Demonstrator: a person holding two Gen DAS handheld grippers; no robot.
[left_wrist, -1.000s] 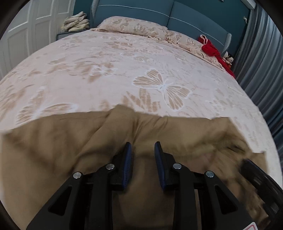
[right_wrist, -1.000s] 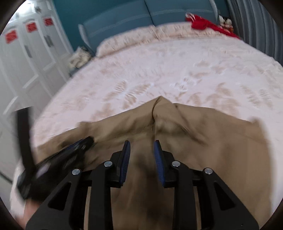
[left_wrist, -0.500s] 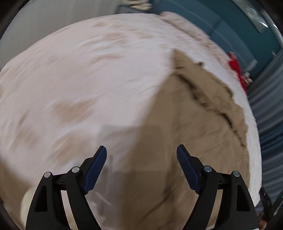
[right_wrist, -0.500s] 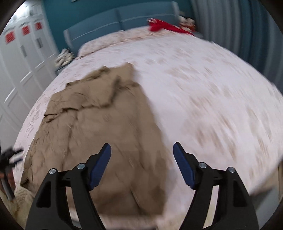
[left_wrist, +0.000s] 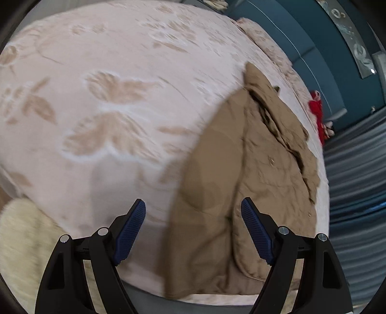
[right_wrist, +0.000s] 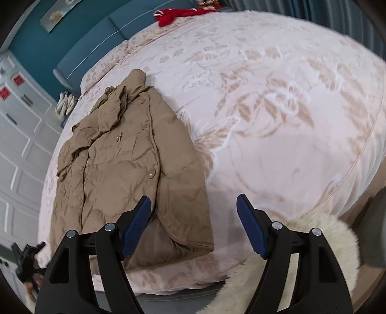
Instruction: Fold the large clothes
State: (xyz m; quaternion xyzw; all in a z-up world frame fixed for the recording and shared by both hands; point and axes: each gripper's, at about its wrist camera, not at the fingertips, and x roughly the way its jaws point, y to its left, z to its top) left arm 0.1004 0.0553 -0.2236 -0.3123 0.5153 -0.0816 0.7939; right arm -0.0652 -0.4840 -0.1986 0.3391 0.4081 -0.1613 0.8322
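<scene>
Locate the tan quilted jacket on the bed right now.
The tan quilted jacket lies spread on the butterfly-patterned bedspread, left in the right wrist view, collar toward the teal headboard.

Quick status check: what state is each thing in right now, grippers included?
Tan jacket: lying flat on the bed, front up, partly folded, not held.
Left gripper: open, empty.
Right gripper: open, empty.
Bedspread: spread over the bed.
Red garment: bunched near the headboard.

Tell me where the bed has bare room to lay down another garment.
The widest free patch is the butterfly-print bedspread between the tan jacket and the bed's far side edge. A smaller free band lies between the jacket's collar and the pillows. The headboard corner holds a red garment.
</scene>
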